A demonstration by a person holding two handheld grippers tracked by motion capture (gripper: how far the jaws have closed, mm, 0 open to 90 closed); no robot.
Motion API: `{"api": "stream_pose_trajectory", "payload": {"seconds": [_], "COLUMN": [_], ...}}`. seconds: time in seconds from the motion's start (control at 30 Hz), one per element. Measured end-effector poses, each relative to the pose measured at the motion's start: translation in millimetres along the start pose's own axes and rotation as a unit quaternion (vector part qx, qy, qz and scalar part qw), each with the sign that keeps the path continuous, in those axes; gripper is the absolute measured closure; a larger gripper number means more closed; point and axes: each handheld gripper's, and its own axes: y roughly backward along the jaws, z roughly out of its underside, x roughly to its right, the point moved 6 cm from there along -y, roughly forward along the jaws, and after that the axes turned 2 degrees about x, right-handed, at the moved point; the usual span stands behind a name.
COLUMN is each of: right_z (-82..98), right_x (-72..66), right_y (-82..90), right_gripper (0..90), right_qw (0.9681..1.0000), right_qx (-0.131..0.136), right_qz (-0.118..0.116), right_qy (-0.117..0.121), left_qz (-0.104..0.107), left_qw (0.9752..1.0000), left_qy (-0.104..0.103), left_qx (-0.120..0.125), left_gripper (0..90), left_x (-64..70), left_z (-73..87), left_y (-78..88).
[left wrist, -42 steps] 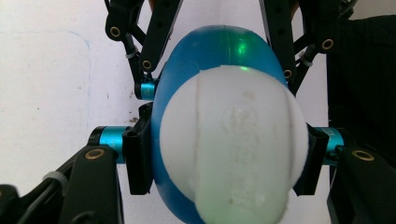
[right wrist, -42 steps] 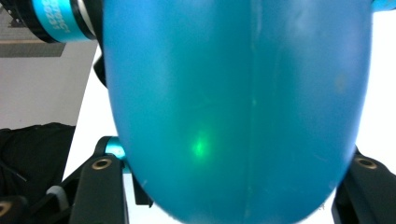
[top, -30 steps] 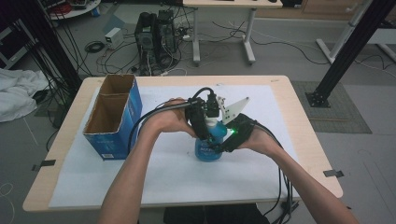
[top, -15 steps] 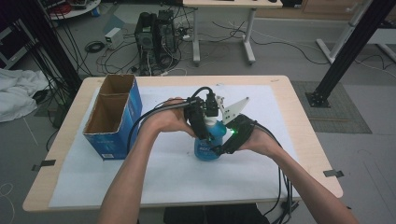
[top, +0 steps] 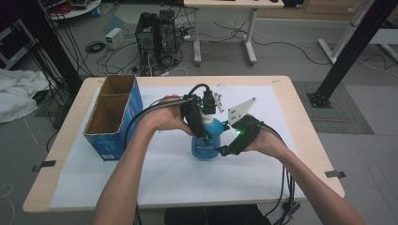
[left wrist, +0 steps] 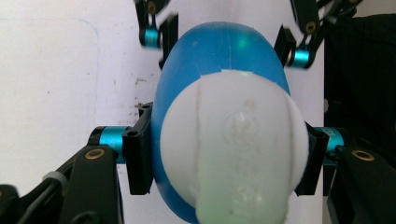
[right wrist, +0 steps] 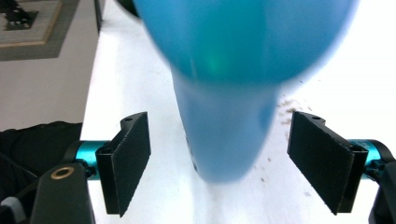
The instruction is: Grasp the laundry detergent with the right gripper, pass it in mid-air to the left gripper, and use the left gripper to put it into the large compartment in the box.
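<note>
High view: the blue bottle stands near the table's middle, its top pinched by the left gripper. The right gripper has just been opening; its spread jaws flank the bottle untouched. The bottle could be tipped if it were knocked during withdrawal.

A light wooden table carries a white sheet that covers most of its top. On the sheet a blue spray bottle stands upright between both grippers' jaws. An open blue cardboard box sits well off to the left jaws' outer side, near the table's edge.
</note>
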Motion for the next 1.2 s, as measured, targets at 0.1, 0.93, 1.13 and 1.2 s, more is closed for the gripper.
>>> {"api": "stream_pose_trajectory", "payload": {"seconds": [0.1,0.93,1.13,1.2], "right_z": [5.5,77.7,87.9,91.4], "right_x": [2.9,19.6,20.2,21.4], "right_y": [10.6,102.3,113.0,114.5], "right_gripper": [11.3,11.3,11.3,11.4], "right_qw": [0.9997,0.9757,0.974,0.9733], "right_qx": [-0.005,-0.129,-0.125,-0.123], "right_qz": [0.021,0.164,0.172,0.175], "right_qy": [-0.009,-0.066,-0.078,-0.083], "left_qz": [-0.007,-0.089,-0.1,-0.103], "left_qw": [1.0,0.9864,0.9801,0.9784], "left_qy": [0.007,0.138,0.171,0.178], "left_qx": [-0.002,-0.013,-0.012,-0.02], "left_gripper": [38.2,38.2,38.2,38.2], "left_x": [-2.8,-47.0,-59.5,-62.6], "left_z": [3.2,34.0,58.0,67.7], "left_y": [10.2,160.2,185.4,193.0]}}
